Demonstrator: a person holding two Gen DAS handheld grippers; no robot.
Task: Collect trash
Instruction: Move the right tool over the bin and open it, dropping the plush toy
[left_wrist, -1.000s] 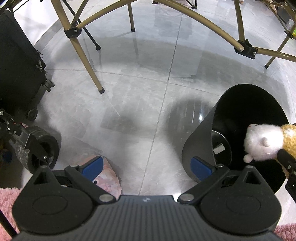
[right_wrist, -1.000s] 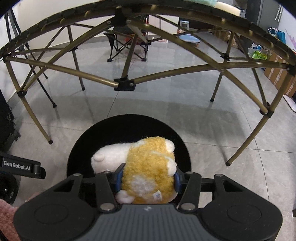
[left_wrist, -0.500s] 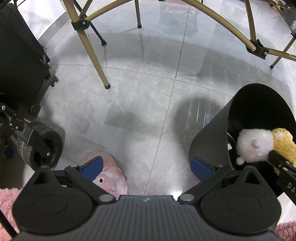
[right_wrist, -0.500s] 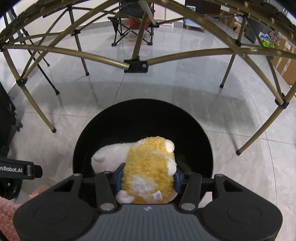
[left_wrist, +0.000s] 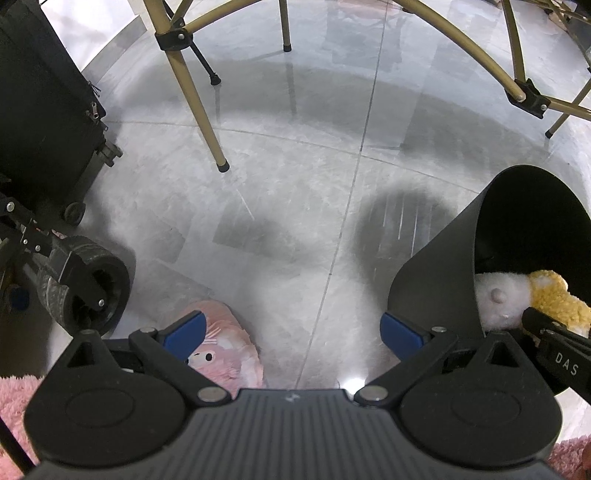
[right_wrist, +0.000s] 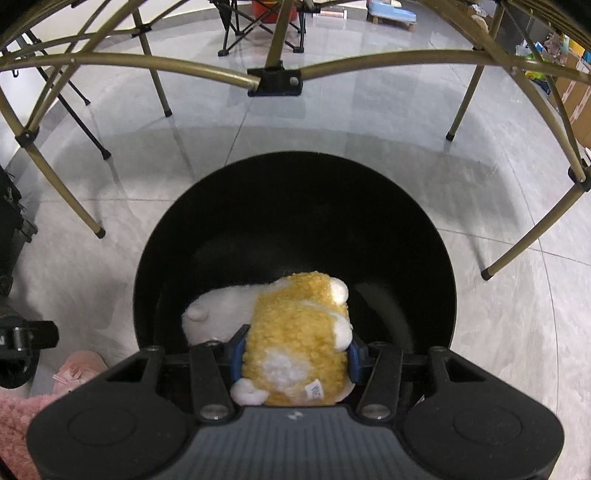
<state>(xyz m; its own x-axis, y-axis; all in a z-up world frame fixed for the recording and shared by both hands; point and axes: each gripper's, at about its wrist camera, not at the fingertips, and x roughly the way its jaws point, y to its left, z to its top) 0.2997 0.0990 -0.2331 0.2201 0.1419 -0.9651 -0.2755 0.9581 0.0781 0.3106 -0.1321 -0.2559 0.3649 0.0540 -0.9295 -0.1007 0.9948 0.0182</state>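
Right tongs (right_wrist: 295, 354) clenched on yellow-and-white plush toy (right_wrist: 295, 339), held inside the mouth of the black bin (right_wrist: 424, 229) on the tiled floor (right_wrist: 369, 122). Left tongs (left_wrist: 291, 332) released and empty, just above pink plush (left_wrist: 229, 347) on the floor beside the bin. Best release: toy kept central, clear of the rim, lowered deep before letting go. Pink plush likely next.
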